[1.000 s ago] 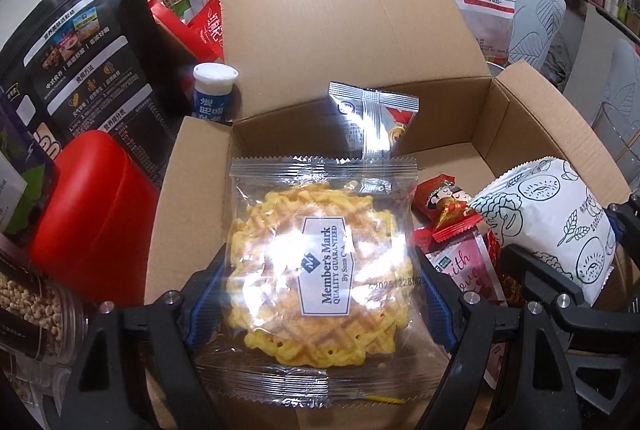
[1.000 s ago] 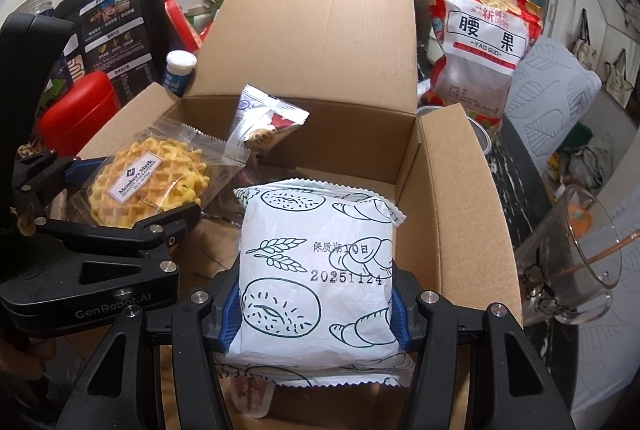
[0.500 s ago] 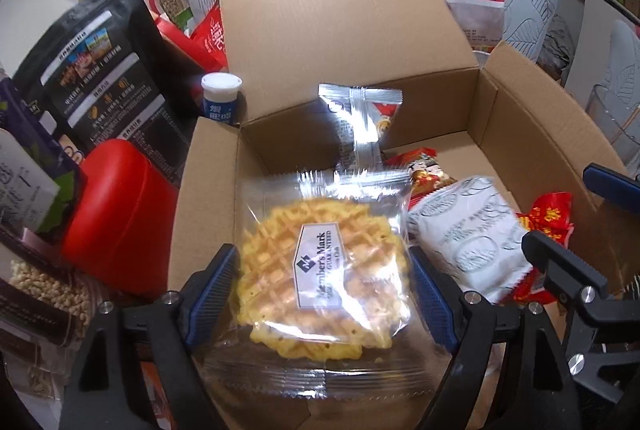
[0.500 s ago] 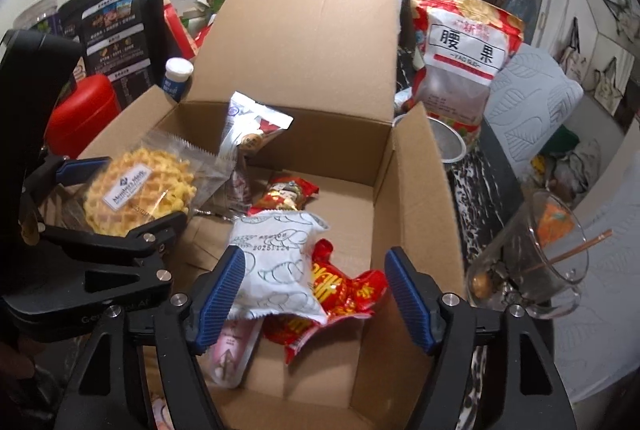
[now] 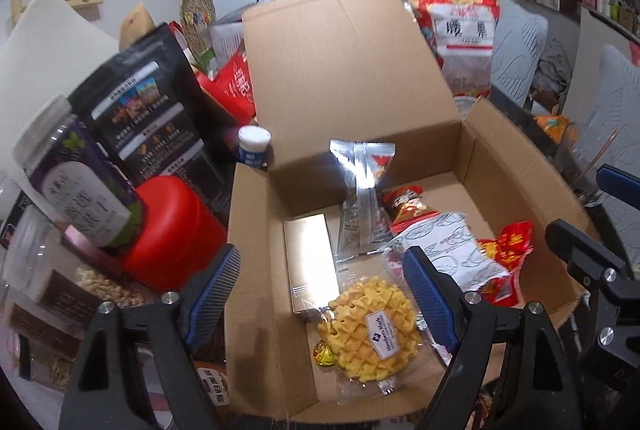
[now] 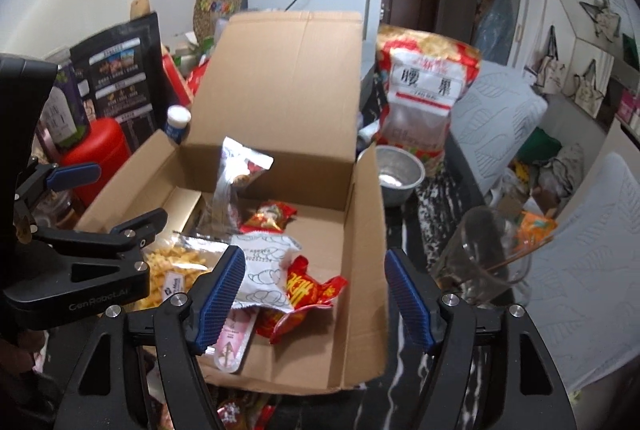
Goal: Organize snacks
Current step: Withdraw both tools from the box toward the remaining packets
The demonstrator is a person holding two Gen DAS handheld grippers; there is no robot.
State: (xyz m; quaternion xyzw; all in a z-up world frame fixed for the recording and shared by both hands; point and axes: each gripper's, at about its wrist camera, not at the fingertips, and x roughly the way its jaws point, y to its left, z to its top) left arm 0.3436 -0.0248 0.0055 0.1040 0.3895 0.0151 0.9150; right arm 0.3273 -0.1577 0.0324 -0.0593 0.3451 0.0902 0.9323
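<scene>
From the left wrist, the left gripper is seen spread wide and empty above the near left corner of the cardboard box. The waffle pack lies loose on the box floor, just beside the gold carton and partly over a small wrapped candy. The inner finger passes close over the pack's clear wrapper, so the film could be snagged and dragged out if the gripper is swung sideways. The red canister and the jars stacked at the box's left wall could be knocked by the outer finger.

From the right wrist, the right gripper is seen wide apart with nothing between its pads; its jaws have just been opening. The white bread pack rests inside the box, overlapping a red wrapper. The right finger hangs beyond the box's right wall, near the glass mug on the bench; a careless sweep there could tip the mug. The tall flap stands upright and could be pushed shut or folded by either gripper on a later approach.
</scene>
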